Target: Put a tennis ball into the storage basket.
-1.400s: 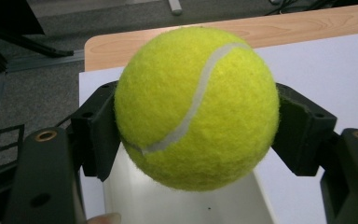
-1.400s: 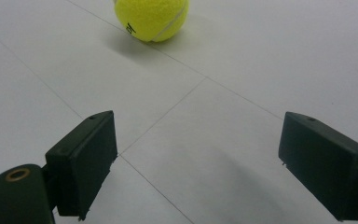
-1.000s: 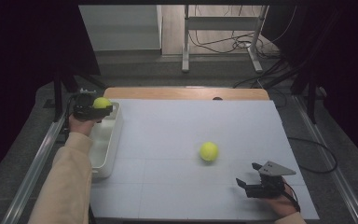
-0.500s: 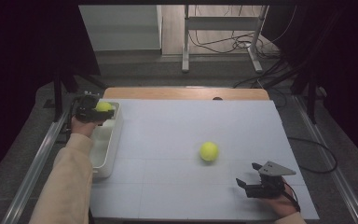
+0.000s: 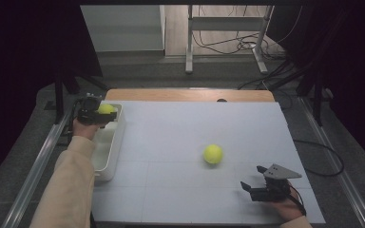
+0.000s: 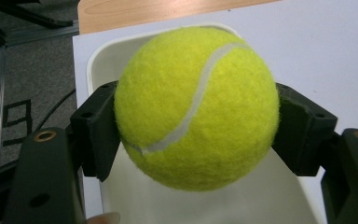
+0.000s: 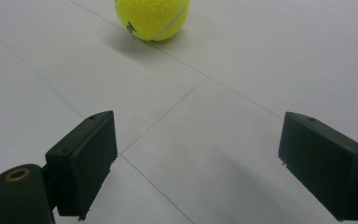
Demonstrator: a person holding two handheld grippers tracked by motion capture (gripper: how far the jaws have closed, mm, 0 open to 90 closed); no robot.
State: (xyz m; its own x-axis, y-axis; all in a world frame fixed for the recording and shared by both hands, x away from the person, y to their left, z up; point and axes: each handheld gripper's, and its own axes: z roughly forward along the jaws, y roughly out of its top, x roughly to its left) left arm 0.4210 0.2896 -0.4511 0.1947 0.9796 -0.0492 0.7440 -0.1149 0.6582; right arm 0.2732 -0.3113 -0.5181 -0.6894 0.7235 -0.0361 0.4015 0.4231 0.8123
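- Here the left gripper (image 5: 96, 114) sits at the table's far left corner, its two black jaws clamped on a yellow tennis ball (image 6: 196, 108), one pad pressed on each side of it.
- That held ball hangs just above the far end of a white bin (image 5: 108, 151), which lies along the table's left edge; the bin's pale inside shows under the ball in the left gripper view.
- A second tennis ball (image 5: 213, 154) rests on the bare surface, right of the middle, toward the near edge.
- The right gripper (image 5: 259, 189) rests near the table's near right corner, jaws spread wide with nothing between them, pointing toward that loose ball and well apart from it.
- The table (image 5: 180, 128) carries a white sheet crossed by thin grid lines; a strip of bare wood shows along its far edge.
- Beyond it the room is dark, with a grey floor, loose cables (image 5: 228, 45) and the legs of a metal stand (image 5: 225, 28).
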